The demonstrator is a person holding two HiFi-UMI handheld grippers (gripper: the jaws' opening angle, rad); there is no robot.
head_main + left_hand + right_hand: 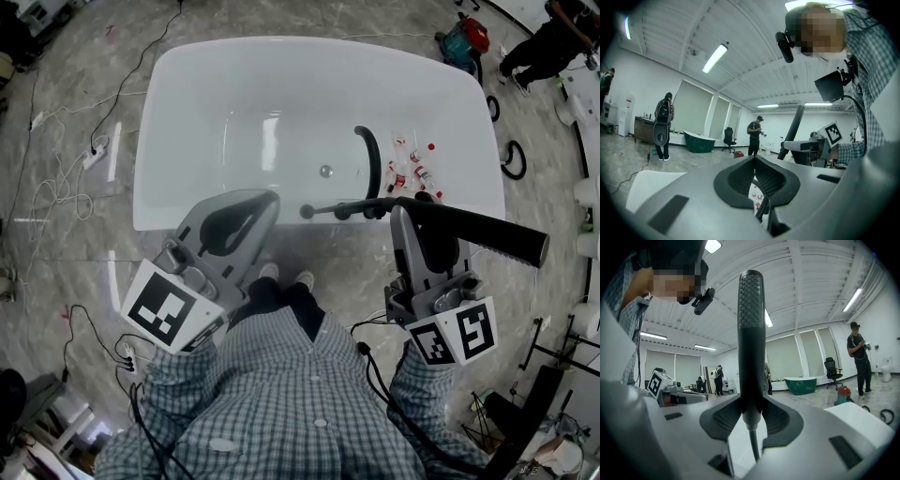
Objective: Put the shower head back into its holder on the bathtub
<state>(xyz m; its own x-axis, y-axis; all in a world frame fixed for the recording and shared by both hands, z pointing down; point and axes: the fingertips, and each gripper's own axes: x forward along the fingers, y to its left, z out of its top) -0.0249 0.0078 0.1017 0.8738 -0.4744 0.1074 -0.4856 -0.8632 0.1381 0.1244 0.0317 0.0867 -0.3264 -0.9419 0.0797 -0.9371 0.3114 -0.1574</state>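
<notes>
Left gripper [270, 199]: jaws shut pad to pad, nothing held; in the left gripper view [754, 164] only a thin slit remains between the pads. Its jaws reach just over the near rim of the white bathtub [206, 112], which lies ahead of both jaw pairs. Between the two jaw pairs, a short row of dark fittings [342, 212] sits along that near rim, just left of the right jaws; cannot tell which is the holder. Ahead of the right jaws, inside the tub, a black hose [373, 155] curves over the bottom, with a small group of red-and-white bottles [414, 171] just to its right. Right gripper [410, 214]: jaws clamped on the shower head [487, 234], a long black bar. In the head view it juts from the jaws to the right, out past the tub's near rim and clear of the fittings. Right gripper view [751, 416]: grip is at the lower end of the handle, shower head [751, 333] standing upright above the jaws, hose dropping away below them
</notes>
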